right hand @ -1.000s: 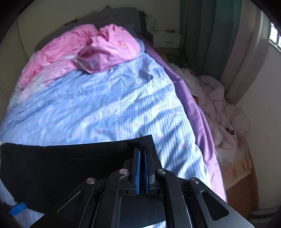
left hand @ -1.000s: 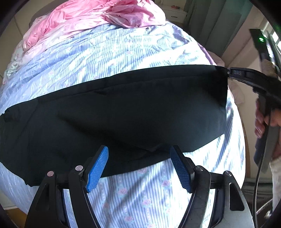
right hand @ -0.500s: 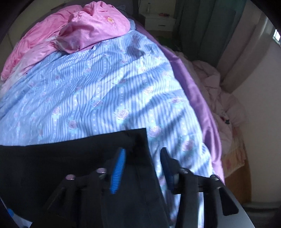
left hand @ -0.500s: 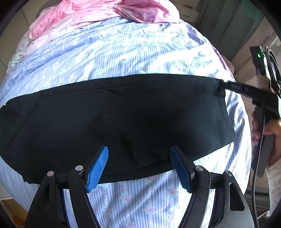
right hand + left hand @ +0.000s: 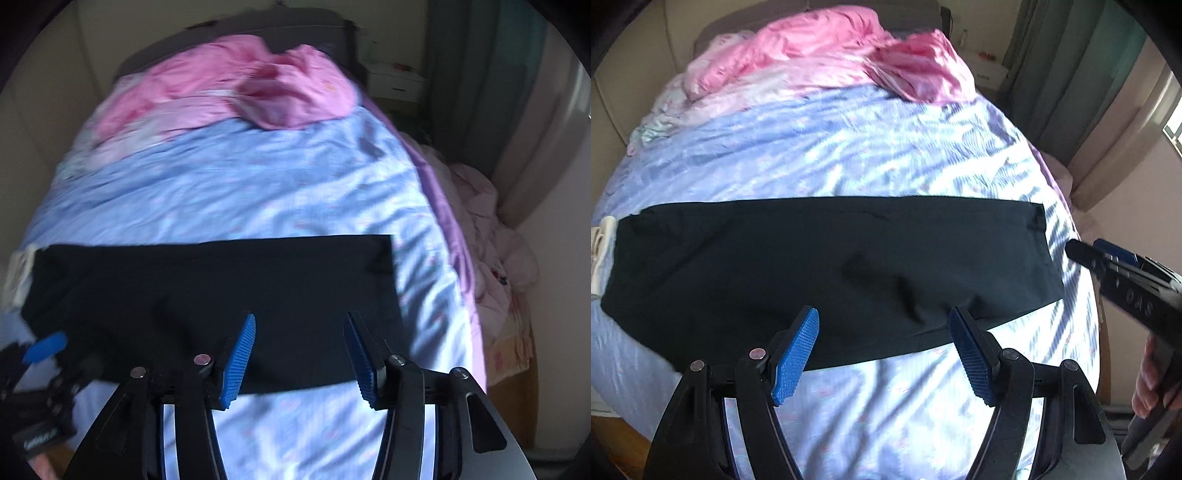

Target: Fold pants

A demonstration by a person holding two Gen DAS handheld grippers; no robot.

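Note:
Black pants (image 5: pixel 827 266) lie flat as a long band across the blue striped bedsheet (image 5: pixel 849 155), folded lengthwise. My left gripper (image 5: pixel 884 354) hangs open above the pants' near edge, nothing between its blue pads. In the right wrist view the pants (image 5: pixel 221 288) reach their right end just beyond my right gripper (image 5: pixel 299 354), whose jaws are opening, lifted clear of the cloth with nothing between them. The right gripper (image 5: pixel 1108 258) also shows at the right edge of the left wrist view, off the pants' end, with a hand (image 5: pixel 1148 380) on its handle.
A pink quilt (image 5: pixel 258 88) is heaped at the head of the bed. A white cloth piece (image 5: pixel 602 240) lies at the pants' left end. The bed's purple right edge (image 5: pixel 443 206) drops to a pile of pale bedding (image 5: pixel 491 236) on the floor. A white nightstand (image 5: pixel 395 81) stands by the curtains.
The right gripper let go of the pants' right end and pulled back and up, jaws spreading. The left gripper also rose and drew back; the pants now lie flat and straighter.

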